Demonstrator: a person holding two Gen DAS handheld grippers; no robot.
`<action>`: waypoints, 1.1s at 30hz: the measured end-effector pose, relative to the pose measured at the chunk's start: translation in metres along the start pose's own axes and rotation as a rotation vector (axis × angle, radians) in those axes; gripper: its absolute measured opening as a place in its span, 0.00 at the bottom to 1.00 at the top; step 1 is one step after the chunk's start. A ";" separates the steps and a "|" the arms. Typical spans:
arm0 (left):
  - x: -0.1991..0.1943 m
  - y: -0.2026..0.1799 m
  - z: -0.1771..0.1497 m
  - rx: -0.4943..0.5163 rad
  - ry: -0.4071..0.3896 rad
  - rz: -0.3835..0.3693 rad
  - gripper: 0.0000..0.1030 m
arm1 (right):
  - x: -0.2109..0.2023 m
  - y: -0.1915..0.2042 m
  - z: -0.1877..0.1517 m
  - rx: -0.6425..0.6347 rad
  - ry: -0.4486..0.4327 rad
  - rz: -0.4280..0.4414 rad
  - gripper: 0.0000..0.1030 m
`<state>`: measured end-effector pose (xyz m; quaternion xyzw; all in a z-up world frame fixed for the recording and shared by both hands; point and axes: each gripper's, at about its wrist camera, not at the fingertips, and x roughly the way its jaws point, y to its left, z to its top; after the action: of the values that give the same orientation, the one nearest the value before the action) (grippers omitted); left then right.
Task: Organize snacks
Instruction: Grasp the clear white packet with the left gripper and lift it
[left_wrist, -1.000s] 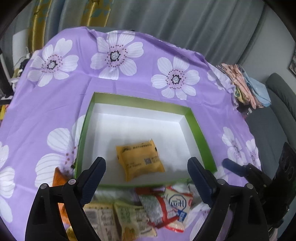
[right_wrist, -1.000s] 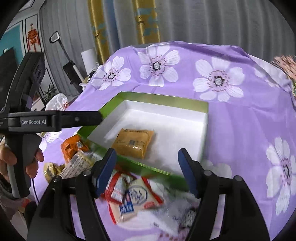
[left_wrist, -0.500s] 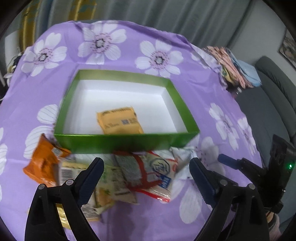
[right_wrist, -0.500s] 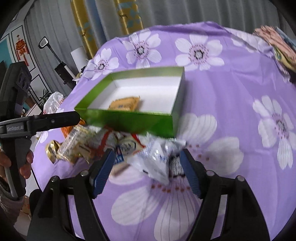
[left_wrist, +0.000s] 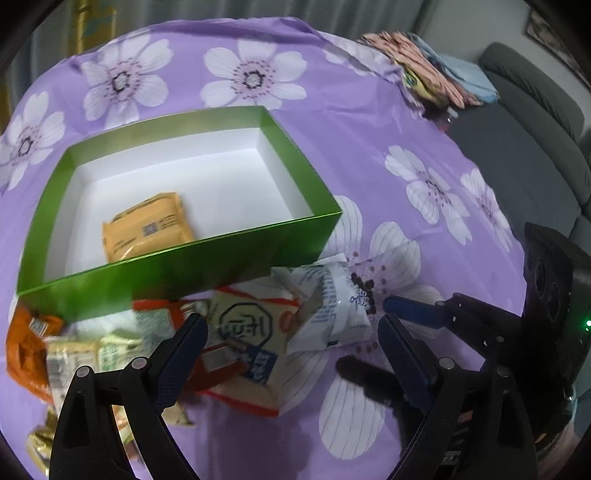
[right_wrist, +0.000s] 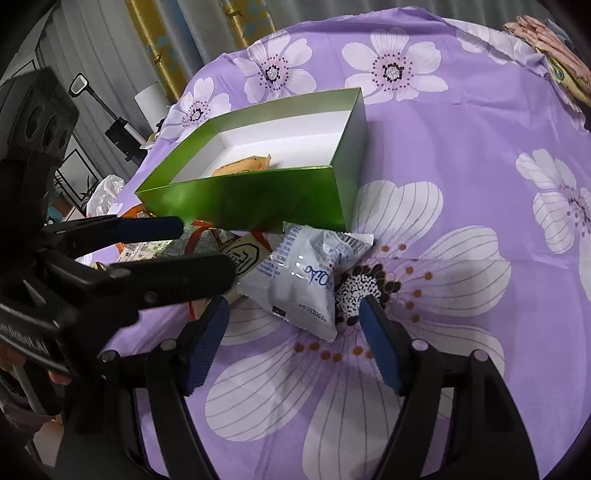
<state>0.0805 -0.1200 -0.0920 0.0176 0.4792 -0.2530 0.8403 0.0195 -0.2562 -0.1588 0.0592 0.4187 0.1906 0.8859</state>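
Observation:
A green box (left_wrist: 177, 273) with a white inside holds one yellow snack packet (left_wrist: 146, 227); the box shows in the right wrist view too (right_wrist: 258, 199). Several snack packets lie in front of it: a white-blue packet (left_wrist: 328, 306) (right_wrist: 299, 280), a red-white packet (left_wrist: 243, 332), pale green packets (left_wrist: 85, 354) and an orange packet (left_wrist: 26, 343). My left gripper (left_wrist: 291, 332) is open and empty, low over the red-white packet. My right gripper (right_wrist: 293, 321) is open and empty, its jaws on either side of the white-blue packet's near edge.
A purple flowered cloth (right_wrist: 461, 147) covers the table. Folded clothes (left_wrist: 424, 77) lie at the far right edge, next to a grey sofa (left_wrist: 535, 122). The left gripper's body (right_wrist: 92, 273) crosses the left of the right wrist view.
Both grippers have pulled back from over the box and dropped low toward the loose packets in front of it. Both stayed open.

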 end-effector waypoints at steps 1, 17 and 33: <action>0.003 -0.002 0.001 0.009 0.005 -0.001 0.91 | 0.001 -0.001 0.000 0.001 -0.001 0.007 0.72; 0.052 -0.021 0.010 0.044 0.098 -0.044 0.60 | 0.016 -0.010 -0.001 0.017 -0.003 0.092 0.57; 0.026 -0.024 0.006 -0.019 0.046 -0.128 0.45 | -0.014 -0.001 -0.005 -0.012 -0.071 0.066 0.30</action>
<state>0.0852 -0.1531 -0.1047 -0.0150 0.5009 -0.3011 0.8113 0.0078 -0.2625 -0.1517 0.0742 0.3838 0.2199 0.8938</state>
